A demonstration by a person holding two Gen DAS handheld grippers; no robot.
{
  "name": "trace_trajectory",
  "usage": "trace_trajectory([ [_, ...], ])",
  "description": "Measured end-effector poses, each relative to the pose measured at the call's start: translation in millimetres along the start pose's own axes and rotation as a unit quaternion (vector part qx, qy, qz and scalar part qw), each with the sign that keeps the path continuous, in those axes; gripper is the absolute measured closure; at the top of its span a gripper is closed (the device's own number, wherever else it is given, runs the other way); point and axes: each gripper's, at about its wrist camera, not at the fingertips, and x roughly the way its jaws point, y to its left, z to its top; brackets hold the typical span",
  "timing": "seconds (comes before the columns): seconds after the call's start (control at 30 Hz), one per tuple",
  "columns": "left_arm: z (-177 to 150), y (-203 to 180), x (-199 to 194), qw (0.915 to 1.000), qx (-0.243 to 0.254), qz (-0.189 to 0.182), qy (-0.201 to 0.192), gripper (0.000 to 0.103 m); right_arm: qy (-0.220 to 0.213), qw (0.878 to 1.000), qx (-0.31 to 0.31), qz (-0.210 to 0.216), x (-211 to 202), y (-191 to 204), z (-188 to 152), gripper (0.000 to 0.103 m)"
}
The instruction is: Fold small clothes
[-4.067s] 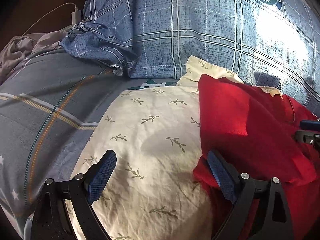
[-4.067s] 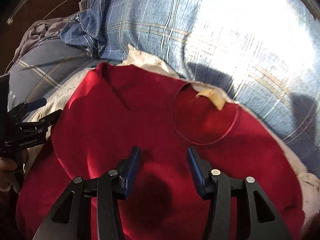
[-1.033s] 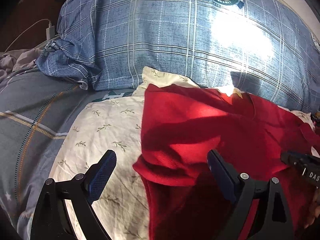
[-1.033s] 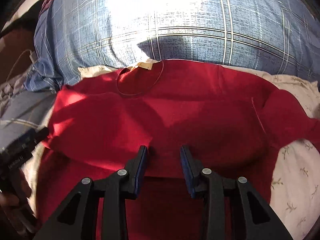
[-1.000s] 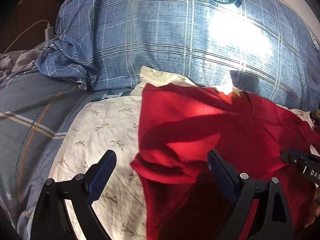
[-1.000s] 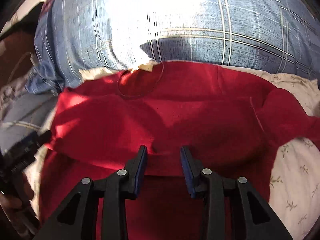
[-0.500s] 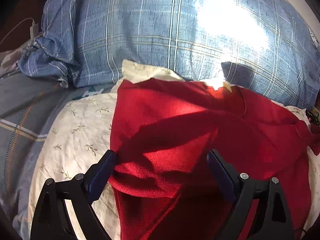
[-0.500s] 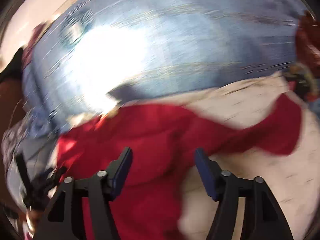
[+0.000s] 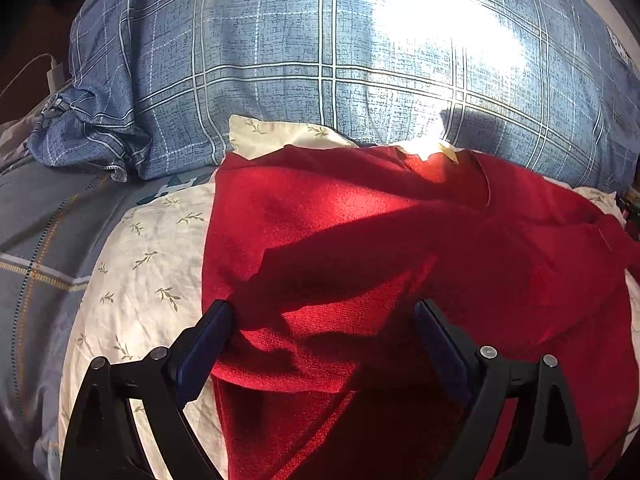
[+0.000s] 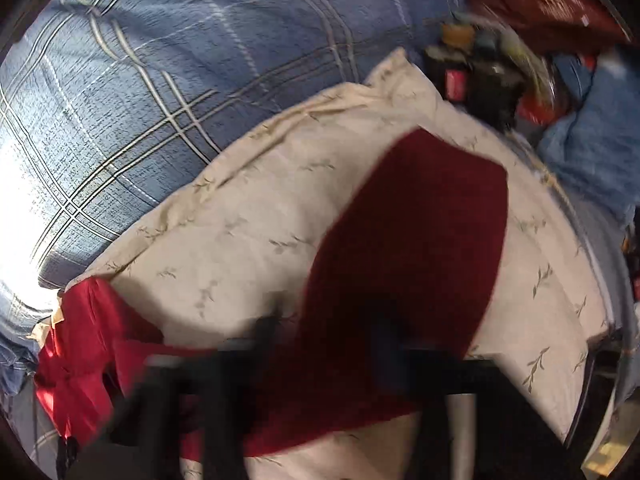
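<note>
The left gripper (image 9: 322, 340) stands wide open over a folded edge of the red knit top (image 9: 360, 248), gripping nothing; the right gripper (image 10: 320, 344) is a blur at 6 o'clock, jaws having just closed, shut over the top's sleeve (image 10: 420, 232); whether it holds cloth cannot be told; the top lies on a cream leaf-print pillow (image 9: 140, 280); at 12 o'clock, a blue plaid pillow (image 9: 320, 60).

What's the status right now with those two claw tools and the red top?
Left gripper open, straddling folded edge of red knit top. Right gripper blurred, just closed over the outstretched sleeve. Top lies on cream leaf-print pillow; nothing blocking.
</note>
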Motion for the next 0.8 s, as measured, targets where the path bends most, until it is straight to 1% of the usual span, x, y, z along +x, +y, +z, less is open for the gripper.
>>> trace_trajectory([
  [0.1,2.6,7.0,-5.9,0.9999,-0.015,-0.002,-0.006,0.011,-0.035,0.998,0.003,0.047,-19.3,-14.8,-3.6,0.099],
  [0.17,5.0,12.0,-12.5,0.9996,-0.025,-0.006,-0.015,0.011,-0.081,0.994,-0.018,0.071,-50.5,-13.2,-5.9,0.099],
  [0.2,5.8,14.0,-16.0,0.9993,-0.030,-0.006,-0.021,0.011,-0.106,0.990,-0.034,0.081,-67.9,-8.0,-5.5,0.099],
  [0.23,7.1,16.4,-21.3,0.9990,-0.034,-0.006,-0.030,0.011,-0.137,0.984,-0.056,0.102,-91.8,1.4,-6.1,0.099],
  [0.3,7.2,20.0,-29.6,0.9983,-0.038,-0.003,-0.044,0.011,-0.168,0.970,-0.095,0.148,-125.2,22.7,-7.7,0.099],
  [0.33,7.3,22.1,-33.6,0.9979,-0.040,-0.001,-0.051,0.011,-0.181,0.960,-0.125,0.174,-143.0,38.8,-11.2,0.099],
  [0.4,7.5,29.2,-42.4,0.9964,-0.049,0.006,-0.068,0.011,-0.198,0.935,-0.199,0.220,-176.2,81.1,-24.6,0.099],
  [0.43,6.8,32.6,-45.7,0.9957,-0.054,0.009,-0.074,0.011,-0.194,0.917,-0.243,0.249,-189.3,107.0,-35.0,0.099],
  [0.47,6.6,39.2,-49.9,0.9945,-0.064,0.013,-0.082,0.011,-0.186,0.904,-0.276,0.269,-195.7,127.1,-43.5,0.099],
  [0.5,5.6,44.2,-52.6,0.9936,-0.072,0.013,-0.086,0.011,-0.175,0.889,-0.310,0.288,-201.5,148.1,-55.4,0.099],
  [0.53,5.5,52.8,-56.0,0.9920,-0.086,0.014,-0.091,0.011,-0.159,0.872,-0.345,0.310,-204.7,170.2,-68.6,0.099],
  [0.57,4.5,57.7,-57.9,0.9910,-0.094,0.015,-0.094,0.011,-0.130,0.846,-0.387,0.342,-205.3,197.1,-84.8,0.099],
  [0.6,4.0,65.9,-60.7,0.9893,-0.107,0.015,-0.098,0.011,-0.115,0.831,-0.409,0.359,-204.6,211.1,-94.7,0.099],
  [0.63,4.3,71.8,-62.8,0.9881,-0.115,0.016,-0.101,0.011,-0.092,0.809,-0.440,0.378,-200.9,233.6,-108.8,0.099],
  [0.67,4.1,81.1,-66.9,0.9857,-0.127,0.021,-0.108,0.011,-0.074,0.796,-0.460,0.386,-196.8,246.5,-119.7,0.099],
  [0.7,4.1,87.6,-69.5,0.9839,-0.135,0.027,-0.114,0.011,-0.055,0.785,-0.480,0.387,-190.3,261.5,-128.7,0.099],
  [0.73,4.3,94.5,-72.0,0.9817,-0.144,0.034,-0.120,0.011,-0.041,0.778,-0.499,0.379,-179.6,277.3,-137.3,0.099],
  [0.77,3.9,104.1,-74.9,0.9781,-0.159,0.044,-0.126,0.011,-0.033,0.778,-0.512,0.363,-165.0,294.1,-144.8,0.098],
  [0.8,3.3,110.9,-75.5,0.9751,-0.173,0.048,-0.129,0.011,-0.030,0.782,-0.518,0.347,-150.5,305.3,-148.0,0.094],
])
